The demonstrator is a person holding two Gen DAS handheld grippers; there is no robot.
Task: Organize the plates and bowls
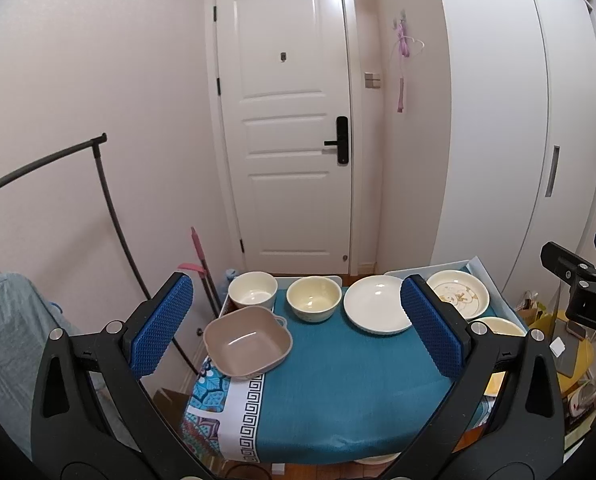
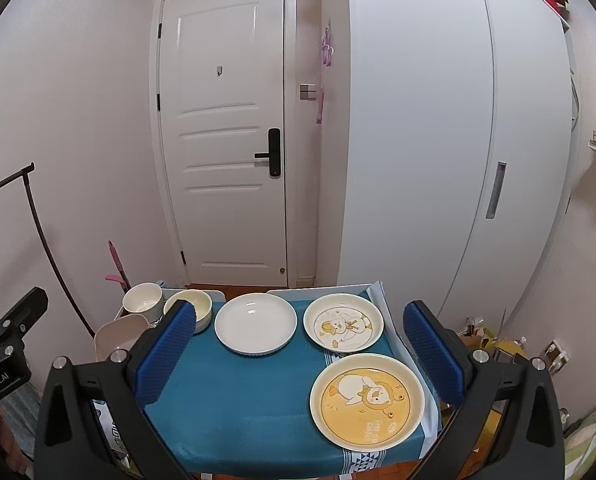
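- While both sets of jaws are spread wide with nothing held between their blue pads, the left gripper [image 1: 296, 324] and the right gripper [image 2: 299, 354] are seen raised above the near edge of the counter [image 2: 238, 392], which is covered by a teal cloth.
- Between the left jaws, a pink square bowl [image 1: 248, 342] is seen at the counter's left edge, overhanging it slightly, just beside the left pad.
- Behind it, a white bowl [image 1: 253, 290] is seen at the far left corner, apparently in a white tray [image 1: 335, 279].
- Just to its right, a cream bowl [image 1: 313, 298] is set, close to the white one; whether they touch cannot be told.
- Further right, a plain white plate [image 2: 256, 323] is placed near the far middle of the counter.
- Beside it on the right, a duck plate [image 2: 343, 322] is set at the far right, apart from the white plate.
- Nearer the right jaws, a yellow plate [image 2: 367, 401] with a cartoon print is laid at the near right corner, just in front of the duck plate and apart from it.
- Behind the counter, a white door [image 2: 222, 128] with a black handle is seen shut, and a white wardrobe [image 2: 437, 140] is seen to its right.
- At far left, a dark clothes rail [image 1: 58, 156] is seen against the wall.
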